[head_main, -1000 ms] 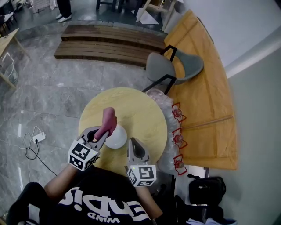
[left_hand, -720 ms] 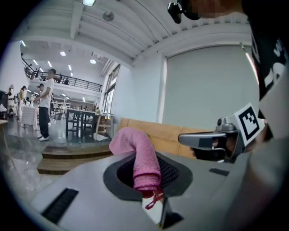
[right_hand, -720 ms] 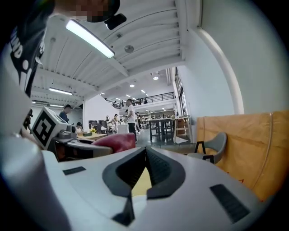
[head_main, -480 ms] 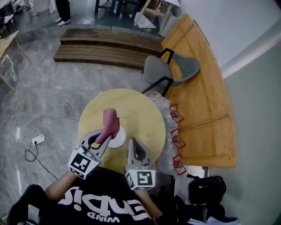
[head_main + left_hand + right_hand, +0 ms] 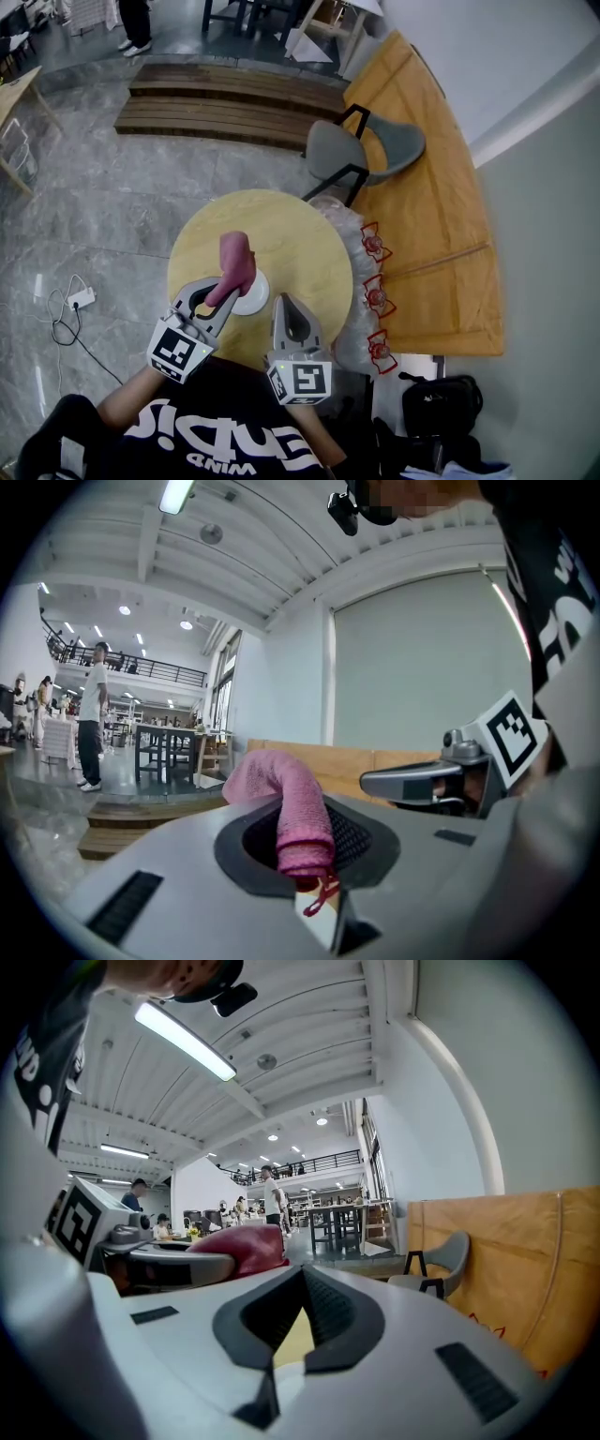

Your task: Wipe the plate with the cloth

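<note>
Cloth held over the plate

The left gripper [image 5: 225, 291] clamps the pink cloth [image 5: 236, 258] above the white plate [image 5: 253, 300], at 7 o'clock on the round table [image 5: 305, 239]. At the plate's 4 o'clock, the right gripper [image 5: 286, 306] is closed and empty.

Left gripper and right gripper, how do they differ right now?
The left gripper has its jaws shut on the pink cloth, which sticks up past them; the right gripper has its jaws together on nothing. The left gripper reaches the edge of the white plate, while the right gripper sits beside the plate, over the round table. Both are grey and carry a marker cube.
</note>
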